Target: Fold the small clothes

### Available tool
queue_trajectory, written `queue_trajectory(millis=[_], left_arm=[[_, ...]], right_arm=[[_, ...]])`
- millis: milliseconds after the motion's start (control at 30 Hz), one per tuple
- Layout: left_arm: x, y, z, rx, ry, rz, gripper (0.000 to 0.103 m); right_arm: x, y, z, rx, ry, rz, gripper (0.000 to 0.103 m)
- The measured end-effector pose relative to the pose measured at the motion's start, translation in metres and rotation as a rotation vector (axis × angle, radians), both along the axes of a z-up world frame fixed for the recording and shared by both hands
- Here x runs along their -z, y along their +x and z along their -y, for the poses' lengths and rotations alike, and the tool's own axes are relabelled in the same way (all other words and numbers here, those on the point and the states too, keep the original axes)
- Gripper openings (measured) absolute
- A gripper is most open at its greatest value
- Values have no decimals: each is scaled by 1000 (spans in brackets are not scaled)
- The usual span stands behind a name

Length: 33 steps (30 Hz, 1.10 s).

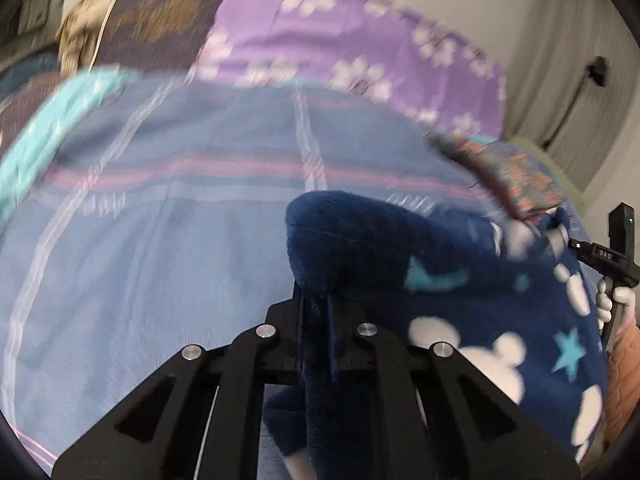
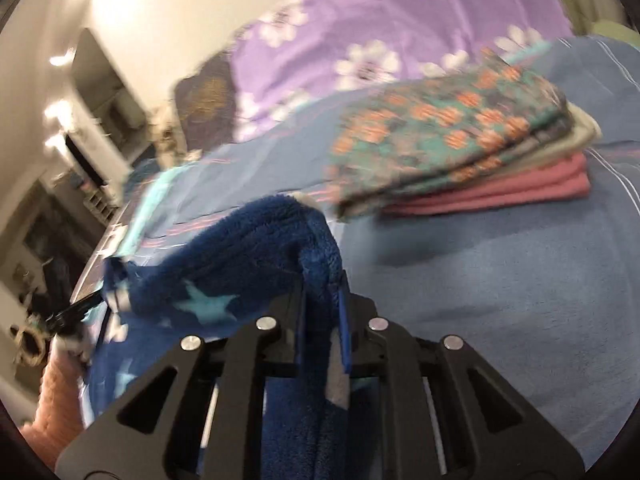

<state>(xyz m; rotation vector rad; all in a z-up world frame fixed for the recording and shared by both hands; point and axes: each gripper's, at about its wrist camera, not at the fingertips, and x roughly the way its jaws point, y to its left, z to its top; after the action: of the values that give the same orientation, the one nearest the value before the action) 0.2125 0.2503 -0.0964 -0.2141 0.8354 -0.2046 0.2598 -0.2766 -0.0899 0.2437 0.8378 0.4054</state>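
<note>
Your left claw (image 1: 316,300) is clamped on a bunched edge of the navy fleece garment with pale stars and white blobs (image 1: 472,320), which hangs in the air above the blue striped bedspread (image 1: 160,240). Only a thick roll sits between its jaws, so a sharp tug could pull the fleece free. Your right claw (image 2: 320,304) pinches another edge of the same garment. Off to its right, the stack of folded clothes topped by a teal and orange floral piece (image 2: 448,140) lies near; a wide swing could knock it askew.
</note>
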Motion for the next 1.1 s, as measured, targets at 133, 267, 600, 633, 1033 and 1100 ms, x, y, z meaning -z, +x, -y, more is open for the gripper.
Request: queue_trajectory(millis=[133,267,600,633,1033,1100], left_arm=[[19,-2,-5,-30,-18,-30,20],[4,-15,-12,-70,-30,-10,25],[-45,-121,14,26,-55,135,44],[-44,-131,21,47,-49,133,48],[-18,-204,38,0,-66,106,57],[-17,-212,31,-33,-70,103,57]], right_arm=[[26,0,-15,-5,-102,-50,17],[9,-16,-8,49,-131,-10,26],[-33,-154,-7,-71,-63,150,30],[-28,-172,-9,-91,-67,149,31],[10,-224,19,36,15,7,37],[7,-225,20,38,22,12,41]])
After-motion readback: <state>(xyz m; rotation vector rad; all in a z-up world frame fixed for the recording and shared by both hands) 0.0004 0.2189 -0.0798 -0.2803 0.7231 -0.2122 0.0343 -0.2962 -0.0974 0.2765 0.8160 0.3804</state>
